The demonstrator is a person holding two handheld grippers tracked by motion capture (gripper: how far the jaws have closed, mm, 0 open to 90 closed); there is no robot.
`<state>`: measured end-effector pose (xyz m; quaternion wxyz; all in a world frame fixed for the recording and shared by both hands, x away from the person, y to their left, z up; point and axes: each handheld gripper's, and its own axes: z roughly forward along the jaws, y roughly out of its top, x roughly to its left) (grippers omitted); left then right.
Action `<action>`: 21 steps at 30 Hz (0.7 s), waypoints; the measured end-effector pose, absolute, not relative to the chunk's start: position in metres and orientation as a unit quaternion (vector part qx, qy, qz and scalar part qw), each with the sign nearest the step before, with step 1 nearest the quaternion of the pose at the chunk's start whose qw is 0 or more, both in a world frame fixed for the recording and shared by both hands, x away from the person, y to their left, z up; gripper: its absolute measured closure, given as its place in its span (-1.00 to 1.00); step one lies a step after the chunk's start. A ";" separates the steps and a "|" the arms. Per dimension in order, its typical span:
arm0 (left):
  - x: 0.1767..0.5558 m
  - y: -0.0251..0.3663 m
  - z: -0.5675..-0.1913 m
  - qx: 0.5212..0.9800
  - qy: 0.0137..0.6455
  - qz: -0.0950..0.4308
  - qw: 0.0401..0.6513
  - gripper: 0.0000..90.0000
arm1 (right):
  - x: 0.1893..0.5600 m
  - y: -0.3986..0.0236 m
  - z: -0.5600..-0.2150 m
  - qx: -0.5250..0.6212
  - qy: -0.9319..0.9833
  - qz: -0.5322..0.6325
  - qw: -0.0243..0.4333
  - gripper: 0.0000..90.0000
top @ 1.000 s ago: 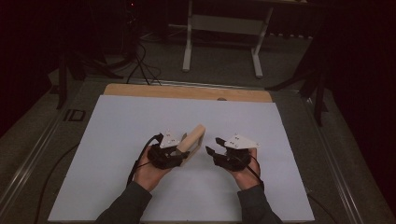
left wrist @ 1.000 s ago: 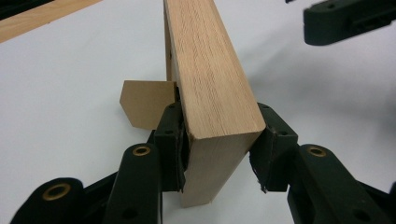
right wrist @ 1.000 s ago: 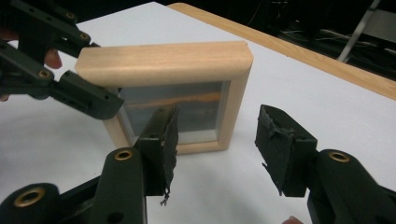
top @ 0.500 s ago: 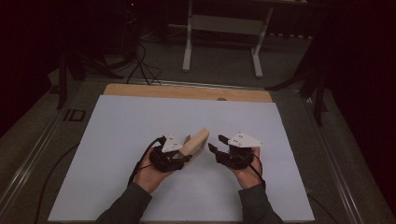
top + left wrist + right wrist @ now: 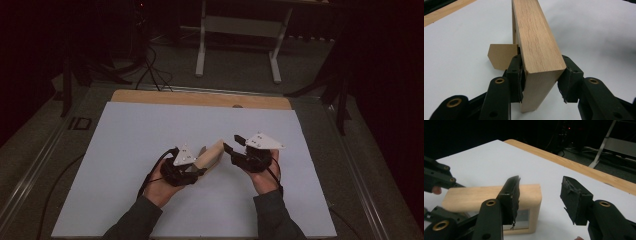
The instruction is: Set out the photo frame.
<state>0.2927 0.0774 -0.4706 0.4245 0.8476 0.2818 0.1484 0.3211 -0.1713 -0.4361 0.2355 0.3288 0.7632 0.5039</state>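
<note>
A light wooden picture frame (image 5: 212, 154) is held just above the white table top. My left gripper (image 5: 202, 162) is shut on its near end, and in the left gripper view (image 5: 541, 65) both pads press the frame's (image 5: 536, 37) sides. A tan back stand (image 5: 501, 58) sticks out behind it. My right gripper (image 5: 231, 143) is open just right of the frame's far end. In the right gripper view (image 5: 541, 185) its jaws stand apart, the left jaw in front of the frame's (image 5: 474, 196) glazed corner, touching nothing.
A white sheet (image 5: 150, 130) covers the table, with a bare wooden strip (image 5: 200, 98) along the far edge. A grey metal stand (image 5: 240, 30) is on the dark floor beyond. Cables (image 5: 150, 175) trail from the grippers.
The left gripper has tipped the frame so that its far end swings right, toward the right gripper. The right gripper has shifted only slightly.
</note>
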 end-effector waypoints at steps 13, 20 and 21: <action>0.293 0.077 -0.471 0.849 0.277 0.150 0.424 0.32 | 0.340 -0.160 -0.432 0.332 0.765 0.494 0.247 0.68; 0.292 0.077 -0.471 0.850 0.275 0.150 0.424 0.32 | 0.347 -0.150 -0.435 0.324 0.772 0.489 0.246 0.91; 0.292 0.077 -0.471 0.850 0.274 0.150 0.424 0.32 | 0.348 -0.148 -0.436 0.324 0.772 0.487 0.247 0.95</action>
